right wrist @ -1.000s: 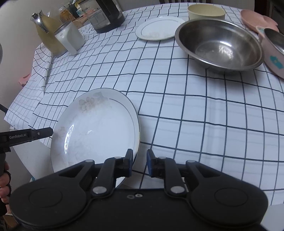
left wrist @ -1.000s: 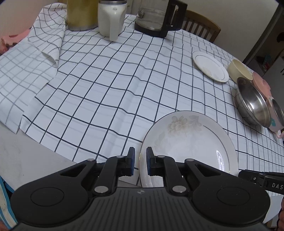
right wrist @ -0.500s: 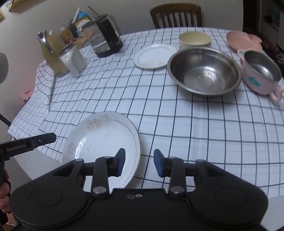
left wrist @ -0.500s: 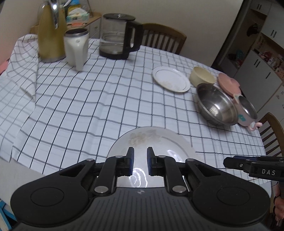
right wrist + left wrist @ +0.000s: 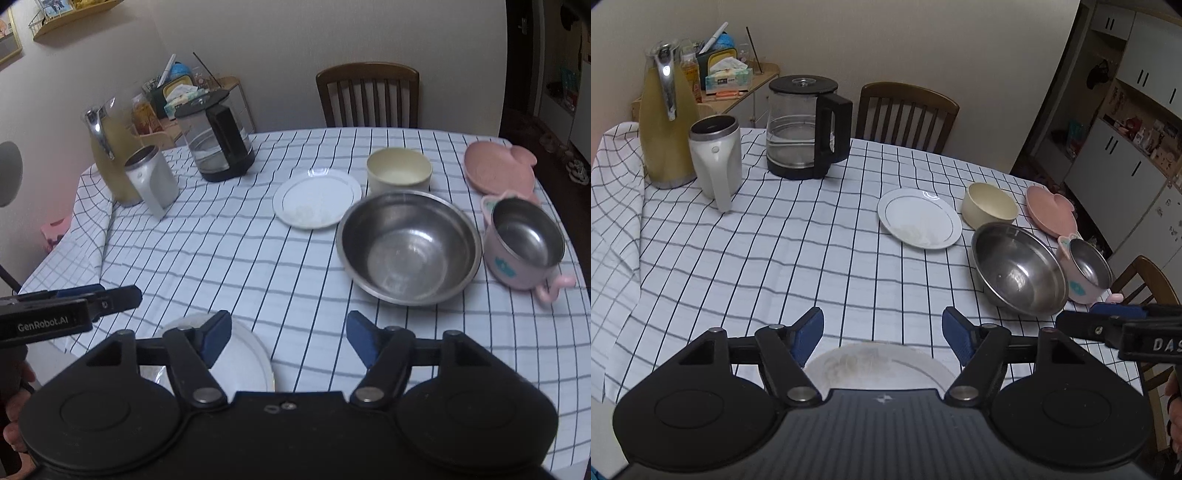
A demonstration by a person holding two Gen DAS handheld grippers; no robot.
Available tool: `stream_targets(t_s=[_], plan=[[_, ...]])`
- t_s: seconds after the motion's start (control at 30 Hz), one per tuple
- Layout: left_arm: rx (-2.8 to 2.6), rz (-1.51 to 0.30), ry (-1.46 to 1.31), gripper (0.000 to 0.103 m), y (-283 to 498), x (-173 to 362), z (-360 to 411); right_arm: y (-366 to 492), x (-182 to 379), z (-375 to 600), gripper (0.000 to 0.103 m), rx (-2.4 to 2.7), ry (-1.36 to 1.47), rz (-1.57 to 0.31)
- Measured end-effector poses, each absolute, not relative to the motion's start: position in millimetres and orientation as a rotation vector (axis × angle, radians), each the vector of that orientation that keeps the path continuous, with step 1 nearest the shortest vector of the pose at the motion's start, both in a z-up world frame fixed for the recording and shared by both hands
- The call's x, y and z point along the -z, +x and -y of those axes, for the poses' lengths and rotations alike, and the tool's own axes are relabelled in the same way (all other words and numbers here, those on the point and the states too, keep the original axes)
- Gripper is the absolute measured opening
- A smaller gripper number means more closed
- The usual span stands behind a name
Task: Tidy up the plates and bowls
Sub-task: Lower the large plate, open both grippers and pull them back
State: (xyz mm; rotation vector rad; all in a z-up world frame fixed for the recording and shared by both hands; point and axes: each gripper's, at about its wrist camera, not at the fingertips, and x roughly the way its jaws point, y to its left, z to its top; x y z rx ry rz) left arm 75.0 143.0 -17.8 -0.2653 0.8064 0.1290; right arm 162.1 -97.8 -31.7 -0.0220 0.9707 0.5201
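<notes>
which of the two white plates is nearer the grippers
The large floral plate at the near table edge, lying just beneath both open grippers. The small gold-rimmed plate sits far across the table, beside the cream bowl.

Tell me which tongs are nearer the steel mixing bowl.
Right. The right tongs hover just short of the steel mixing bowl, slightly to its left; the left tongs sit farther left, over the large floral plate.

Shiny metal bowl (image 5: 409,248), glossy plate (image 5: 919,218), checked cloth (image 5: 775,251)
</notes>
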Motion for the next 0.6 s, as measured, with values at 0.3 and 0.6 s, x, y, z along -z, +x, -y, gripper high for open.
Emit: stream_targets(t_s=[0.3,0.6], plan=[[-0.177,-0.755,-0.236,0.077,133,6,-147,221,17,92,0.102,-0.484,-0.062,-0.878],[-0.226,-0.752,-0.218,0.077,193,7,-159,296,29,76,0.103,-0.505,-0.108,-0.905]])
